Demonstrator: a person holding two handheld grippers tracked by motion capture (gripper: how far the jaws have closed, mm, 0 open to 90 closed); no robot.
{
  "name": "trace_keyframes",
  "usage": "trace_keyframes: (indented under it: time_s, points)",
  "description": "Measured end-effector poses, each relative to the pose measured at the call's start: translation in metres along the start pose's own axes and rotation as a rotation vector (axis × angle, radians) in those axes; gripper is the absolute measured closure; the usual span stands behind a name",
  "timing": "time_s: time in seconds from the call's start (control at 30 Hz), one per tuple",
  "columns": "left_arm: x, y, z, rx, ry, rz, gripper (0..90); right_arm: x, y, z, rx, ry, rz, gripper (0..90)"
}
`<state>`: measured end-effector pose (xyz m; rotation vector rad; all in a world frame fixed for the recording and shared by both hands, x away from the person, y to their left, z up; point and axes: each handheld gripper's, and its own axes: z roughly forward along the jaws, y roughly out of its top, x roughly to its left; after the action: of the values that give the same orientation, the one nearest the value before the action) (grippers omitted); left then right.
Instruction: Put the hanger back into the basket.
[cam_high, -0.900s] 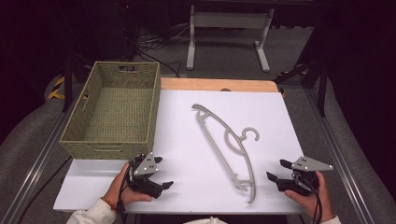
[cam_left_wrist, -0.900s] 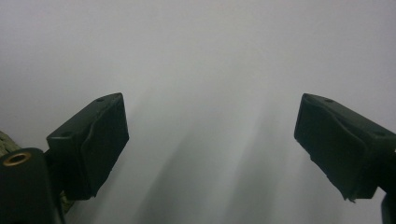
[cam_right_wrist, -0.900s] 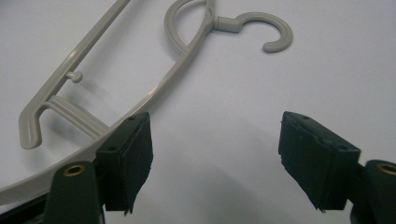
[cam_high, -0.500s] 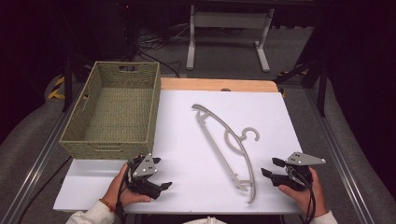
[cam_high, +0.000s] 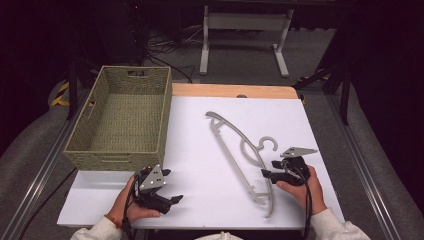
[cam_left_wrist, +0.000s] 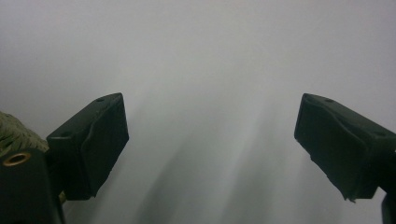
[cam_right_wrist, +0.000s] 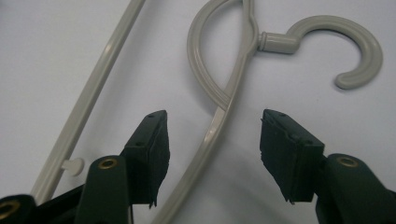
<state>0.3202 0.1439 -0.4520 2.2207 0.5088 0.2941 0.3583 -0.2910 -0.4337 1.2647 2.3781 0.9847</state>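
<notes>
**Right gripper at hanger, jaws spread**

High view: hanger (cam_high: 239, 150) flat on white table (cam_high: 200, 125), right of basket (cam_high: 122, 117). Right gripper (cam_high: 266, 174) beside its lower arm; left gripper (cam_high: 172, 199) well apart.

Left gripper view: jaws spread, nothing between.

Right gripper view: jaws straddle hanger arm, not pinching.

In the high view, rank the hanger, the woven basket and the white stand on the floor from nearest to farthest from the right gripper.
Measured from the right gripper:
1. Hanger: right at the gripper's tips, lying on the white table sheet.
2. Woven basket: across the table, at its left side.
3. White stand: on the floor beyond the table's far edge.
</notes>
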Motion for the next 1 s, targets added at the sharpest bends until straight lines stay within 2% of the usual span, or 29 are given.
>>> trace_keyframes:
  time_s: [0.13,0.27,0.4,0.43,0.53,0.8,0.9,1.0]
  points:
    - [-0.001,0.001,0.001,0.004,-0.002,0.008,10.6,0.002,0.006,0.015,0.059,-0.022,-0.017,49.7]
    - [0.000,0.002,0.001,0.001,-0.005,0.007,10.6,0.000,0.010,0.019,0.083,-0.050,-0.020,56.6]
    - [0.001,0.004,0.003,0.003,-0.014,0.012,10.9,-0.001,0.013,0.021,0.106,-0.073,-0.070,70.1]
    - [0.001,0.005,0.003,0.000,-0.019,0.013,11.3,0.000,0.015,0.021,0.118,-0.074,-0.100,70.3]
    - [0.001,0.009,0.005,-0.007,-0.028,0.020,11.7,-0.002,0.020,0.023,0.151,-0.051,-0.119,70.8]
    - [-0.001,0.018,0.015,-0.002,-0.065,0.033,12.5,-0.012,0.020,0.021,0.142,-0.029,-0.127,80.5]
    - [-0.003,0.021,0.017,-0.003,-0.071,0.038,12.7,-0.016,0.021,0.021,0.139,-0.030,-0.130,81.7]
    - [-0.004,0.027,0.019,-0.001,-0.068,0.050,13.2,-0.015,0.022,0.020,0.144,-0.048,-0.155,82.2]
